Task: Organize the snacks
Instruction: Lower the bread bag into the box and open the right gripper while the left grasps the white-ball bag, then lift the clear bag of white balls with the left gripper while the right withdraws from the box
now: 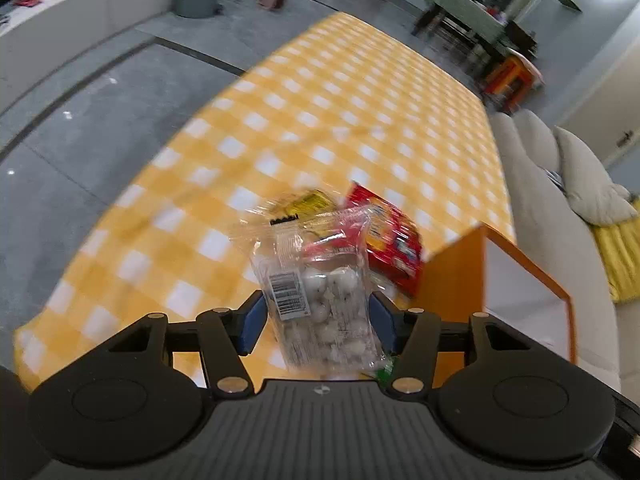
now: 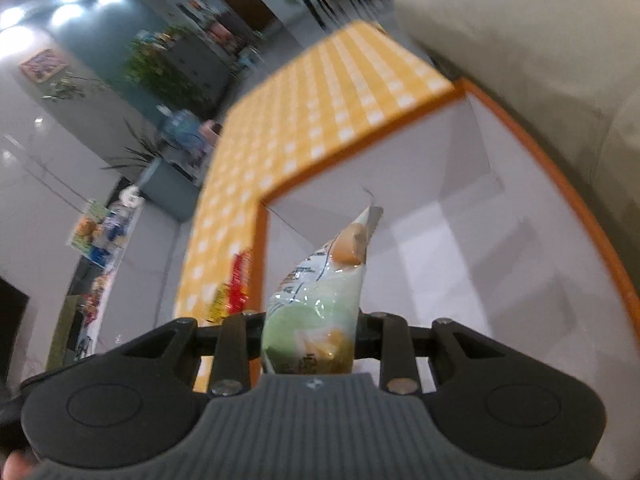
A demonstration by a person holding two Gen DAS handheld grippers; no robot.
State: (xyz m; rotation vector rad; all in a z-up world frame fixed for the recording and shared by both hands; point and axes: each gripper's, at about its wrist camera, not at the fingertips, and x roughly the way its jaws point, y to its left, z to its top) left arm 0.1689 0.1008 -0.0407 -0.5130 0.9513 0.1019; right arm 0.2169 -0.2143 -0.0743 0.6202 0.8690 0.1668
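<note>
Broadly, largest to smallest:
Table (image 1: 320, 120): covered by a yellow-and-white checked cloth; a pale sofa (image 1: 560, 240) runs along its right side.
Box (image 2: 560, 208): orange outside, white inside, open-topped, at the table's near right corner; its visible interior floor is bare.
Loose snacks: a red packet (image 1: 396, 240) and a yellow packet (image 1: 308, 202) lie on the cloth just left of the box, blurred.
Left gripper (image 1: 316, 320): blue pads pinch a clear bag of white round sweets (image 1: 320, 292), held up above the cloth, near the loose packets.
Right gripper (image 2: 310, 340): jaws pressed onto a pale green snack pouch (image 2: 320, 300), held over the box's open top, its tip pointing inward.
</note>
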